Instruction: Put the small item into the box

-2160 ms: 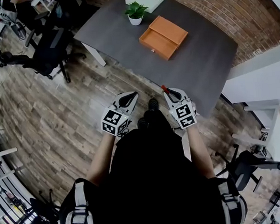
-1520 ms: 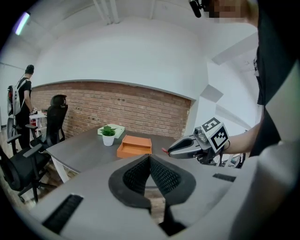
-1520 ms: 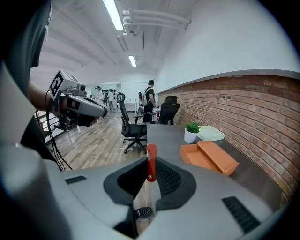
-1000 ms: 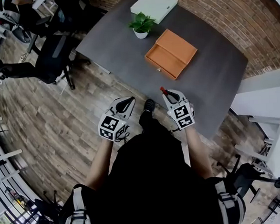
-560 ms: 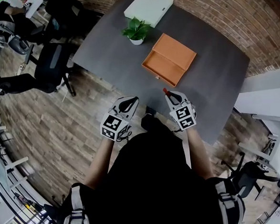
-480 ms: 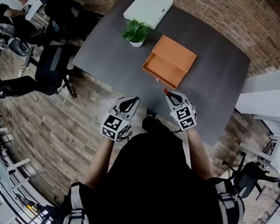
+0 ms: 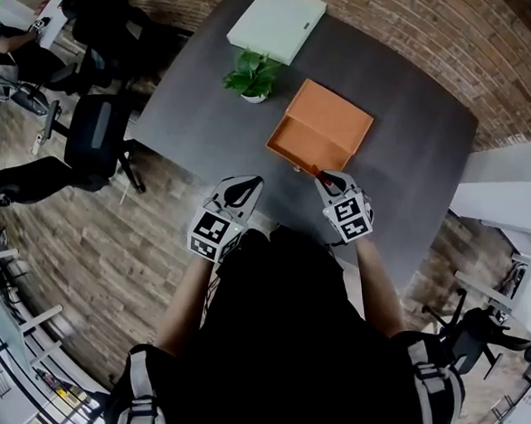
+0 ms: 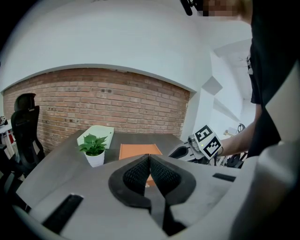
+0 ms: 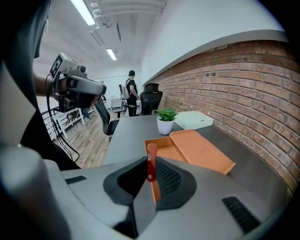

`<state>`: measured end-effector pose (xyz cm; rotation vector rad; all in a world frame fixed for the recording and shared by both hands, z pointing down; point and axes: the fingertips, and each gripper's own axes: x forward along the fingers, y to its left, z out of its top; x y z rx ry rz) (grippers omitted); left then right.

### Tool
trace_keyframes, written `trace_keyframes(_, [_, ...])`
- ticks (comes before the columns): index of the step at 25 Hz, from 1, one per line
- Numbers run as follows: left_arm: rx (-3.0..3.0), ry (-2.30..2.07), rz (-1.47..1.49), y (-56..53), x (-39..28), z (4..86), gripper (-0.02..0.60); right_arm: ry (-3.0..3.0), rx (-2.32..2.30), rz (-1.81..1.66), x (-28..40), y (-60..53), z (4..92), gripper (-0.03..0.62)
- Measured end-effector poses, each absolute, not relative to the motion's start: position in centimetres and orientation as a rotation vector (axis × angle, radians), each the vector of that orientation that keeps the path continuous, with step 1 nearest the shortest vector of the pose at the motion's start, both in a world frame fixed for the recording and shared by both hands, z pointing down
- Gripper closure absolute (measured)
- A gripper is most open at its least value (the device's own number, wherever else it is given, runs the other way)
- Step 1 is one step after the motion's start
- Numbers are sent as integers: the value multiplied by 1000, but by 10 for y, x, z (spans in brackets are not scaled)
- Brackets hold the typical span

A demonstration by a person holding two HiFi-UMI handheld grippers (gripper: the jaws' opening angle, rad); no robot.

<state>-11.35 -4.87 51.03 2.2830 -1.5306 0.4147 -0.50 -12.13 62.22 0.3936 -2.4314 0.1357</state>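
An open orange box (image 7: pixel 303 146) lies on the dark grey table (image 7: pixel 407 160) with its lid (image 7: pixel 338 118) folded back. My right gripper (image 7: pixel 327 180) hangs just short of the box's near corner, shut on a small red item (image 7: pixel 320 173). In the right gripper view the red item (image 9: pixel 151 157) stands upright between the jaws, with the box (image 9: pixel 165 149) straight ahead. My left gripper (image 7: pixel 242 186) is shut and holds nothing, at the table's near edge left of the box. Its view shows the box (image 8: pixel 138 151) behind the closed gripper (image 8: pixel 149 161).
A small potted plant (image 7: pixel 250 75) stands beyond the box, and a flat white case (image 7: pixel 276 12) lies at the table's far end. Black office chairs (image 7: pixel 97 137) stand on the wood floor at the left. A brick wall (image 9: pixel 243 89) runs along the table's far side.
The person has stepped up to the table. Both grippers have come forward over its near edge, and the right one with the red item is now close to the box.
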Motion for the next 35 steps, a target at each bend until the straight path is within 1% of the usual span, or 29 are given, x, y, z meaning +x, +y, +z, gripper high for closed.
trace_keyframes(7, [2268,-1478,395,-74,-121,515,558,-2394,412,167,-11,-137,625,528])
trace_keyframes(21, [2427,-1199,426,-128,-122,525,558,-2302,559,263,-31,-154,634,528])
trace_keyframes(35, [2548,-884,456,-146,-126,548,558,-2195,738,347,-44,-161,654,528])
